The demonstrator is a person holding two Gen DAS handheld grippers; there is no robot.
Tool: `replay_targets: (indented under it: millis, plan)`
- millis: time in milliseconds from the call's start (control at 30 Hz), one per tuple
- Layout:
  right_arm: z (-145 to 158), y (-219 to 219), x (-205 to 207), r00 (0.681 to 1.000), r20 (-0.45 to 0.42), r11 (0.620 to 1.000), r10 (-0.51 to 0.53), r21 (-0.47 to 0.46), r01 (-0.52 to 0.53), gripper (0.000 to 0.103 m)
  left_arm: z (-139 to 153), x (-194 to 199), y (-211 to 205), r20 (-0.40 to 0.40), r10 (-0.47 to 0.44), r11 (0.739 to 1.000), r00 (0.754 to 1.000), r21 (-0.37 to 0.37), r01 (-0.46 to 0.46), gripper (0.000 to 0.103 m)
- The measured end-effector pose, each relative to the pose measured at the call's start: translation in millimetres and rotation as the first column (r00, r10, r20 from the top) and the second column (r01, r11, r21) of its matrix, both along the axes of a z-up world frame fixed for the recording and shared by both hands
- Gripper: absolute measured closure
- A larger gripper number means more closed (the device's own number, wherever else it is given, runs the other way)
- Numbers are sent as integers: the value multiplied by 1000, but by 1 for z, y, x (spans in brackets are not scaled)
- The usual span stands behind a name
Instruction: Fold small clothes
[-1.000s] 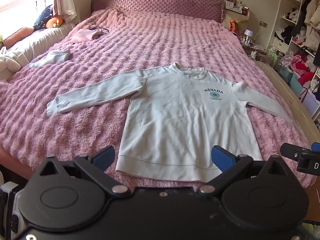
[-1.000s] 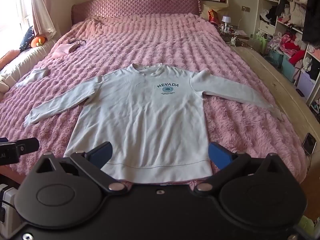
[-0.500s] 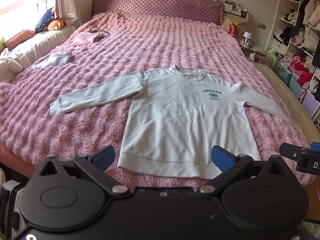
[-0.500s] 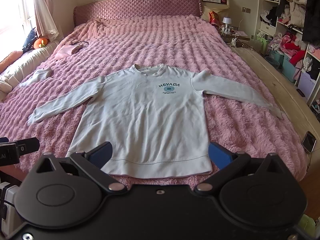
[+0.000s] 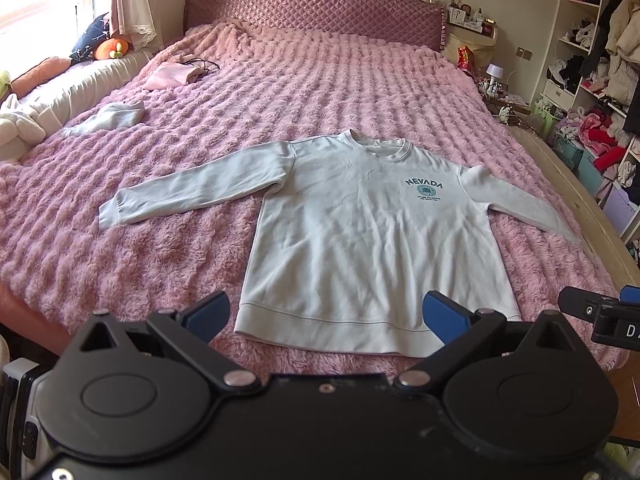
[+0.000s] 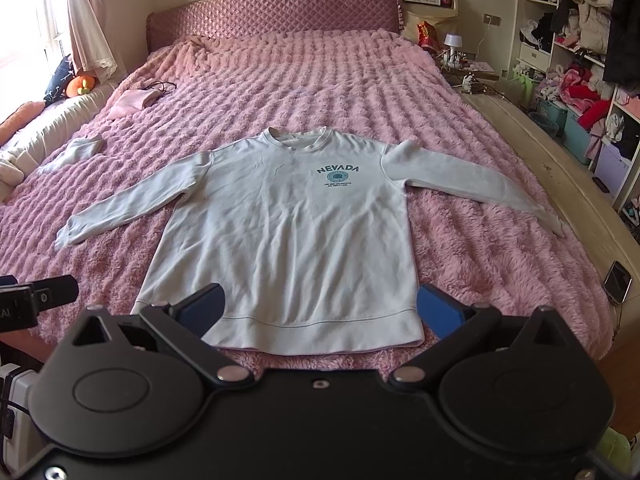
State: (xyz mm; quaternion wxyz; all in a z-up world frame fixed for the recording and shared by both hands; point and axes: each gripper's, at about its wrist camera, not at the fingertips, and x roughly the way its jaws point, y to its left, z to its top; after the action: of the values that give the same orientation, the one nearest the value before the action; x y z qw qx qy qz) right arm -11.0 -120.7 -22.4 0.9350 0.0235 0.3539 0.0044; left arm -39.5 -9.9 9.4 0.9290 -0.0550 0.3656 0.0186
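- Lying flat and face up on the pink bedspread [image 5: 360, 92], the pale sweatshirt [image 5: 368, 240] has both sleeves stretched out sideways, its hem toward the cameras and "NEVADA" printed on the chest.
- The left gripper [image 5: 326, 314] hovers just short of the hem, blue-padded jaws spread wide and holding nothing.
- The right gripper [image 6: 320, 308] hangs over the hem, jaws equally spread, nothing between them.
- A small white garment [image 5: 116, 116] and a pink one [image 5: 172, 76] lie well apart from the sweatshirt, near the bed's left edge.
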Motion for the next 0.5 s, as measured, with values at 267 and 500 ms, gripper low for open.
replay_targets:
  millis: [267, 500]
  plan:
    - [0, 1, -1, 1000, -3, 1000, -1, -1, 1, 0, 1, 2, 0, -7, 8, 1000, 1000, -1, -8, 0]
    - [-1, 1, -2, 1000, -6, 1000, -1, 1, 1, 0, 0, 2, 0, -8, 9, 1000, 1000, 3, -9, 0]
